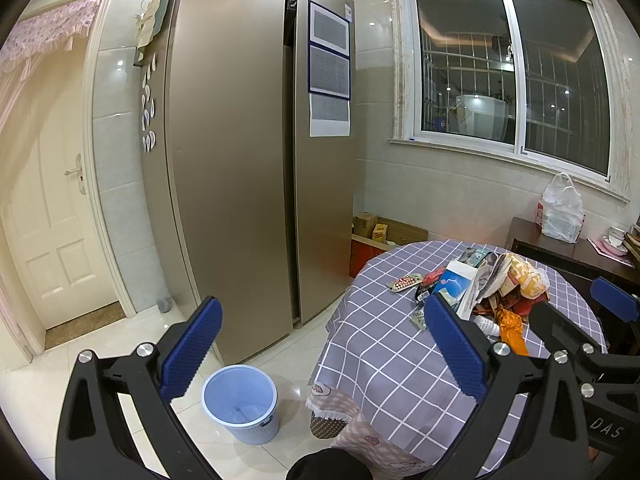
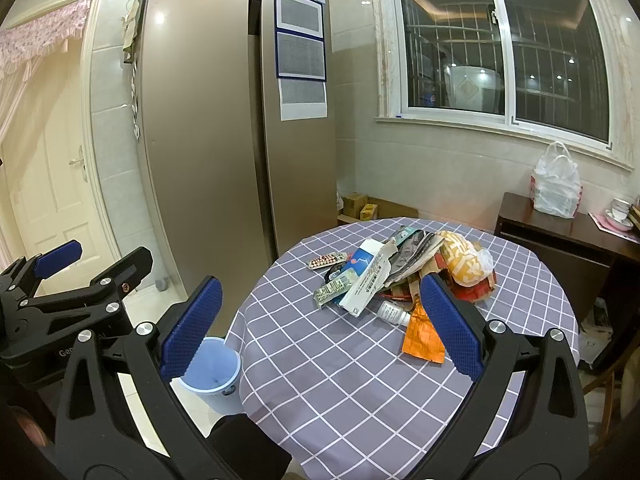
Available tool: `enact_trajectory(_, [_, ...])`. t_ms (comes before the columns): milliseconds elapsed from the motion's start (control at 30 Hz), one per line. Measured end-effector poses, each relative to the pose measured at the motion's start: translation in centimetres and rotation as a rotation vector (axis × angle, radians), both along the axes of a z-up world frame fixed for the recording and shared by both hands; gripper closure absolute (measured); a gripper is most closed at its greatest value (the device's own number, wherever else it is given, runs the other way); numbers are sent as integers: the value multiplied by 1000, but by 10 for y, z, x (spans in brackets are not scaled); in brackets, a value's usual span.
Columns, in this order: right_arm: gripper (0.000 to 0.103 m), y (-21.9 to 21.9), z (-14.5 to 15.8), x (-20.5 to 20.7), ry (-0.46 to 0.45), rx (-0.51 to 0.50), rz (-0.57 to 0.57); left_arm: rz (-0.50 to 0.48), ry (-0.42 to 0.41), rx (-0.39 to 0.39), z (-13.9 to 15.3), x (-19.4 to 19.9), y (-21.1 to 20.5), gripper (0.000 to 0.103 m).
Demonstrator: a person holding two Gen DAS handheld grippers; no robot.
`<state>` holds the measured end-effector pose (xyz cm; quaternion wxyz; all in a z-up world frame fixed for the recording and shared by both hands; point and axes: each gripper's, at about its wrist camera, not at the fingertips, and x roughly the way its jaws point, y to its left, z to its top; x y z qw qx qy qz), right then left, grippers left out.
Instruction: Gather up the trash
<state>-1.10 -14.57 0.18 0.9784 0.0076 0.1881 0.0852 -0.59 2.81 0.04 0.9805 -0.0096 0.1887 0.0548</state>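
A heap of trash (image 2: pixel 400 276) lies on the round table with the purple checked cloth (image 2: pixel 320 380). In it are a white box (image 2: pixel 366 280), a small bottle (image 2: pixel 394 312), an orange wrapper (image 2: pixel 420 336), a blister pack (image 2: pixel 326 260) and a yellow bag (image 2: pixel 464 260). My right gripper (image 2: pixel 322 328) hangs open over the near half of the table, short of the heap. My left gripper (image 1: pixel 324 350) is open too, off the table's left edge and above a light blue bin (image 1: pixel 240 400) on the floor. The heap (image 1: pixel 480 284) shows behind its right finger.
A tall bronze fridge (image 1: pixel 240 160) stands behind the bin, with a white door (image 1: pixel 52 220) to its left. A dark sideboard (image 2: pixel 560 236) carrying a white plastic bag (image 2: pixel 556 188) is right of the table. A cushioned stool (image 1: pixel 336 412) sits under the table edge.
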Motion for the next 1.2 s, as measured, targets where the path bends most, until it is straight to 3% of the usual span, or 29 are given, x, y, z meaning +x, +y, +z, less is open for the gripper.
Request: enact_trajectory(1200, [6, -5, -3, -1, -6, 10, -4, 5, 0, 5, -2, 0, 0, 4])
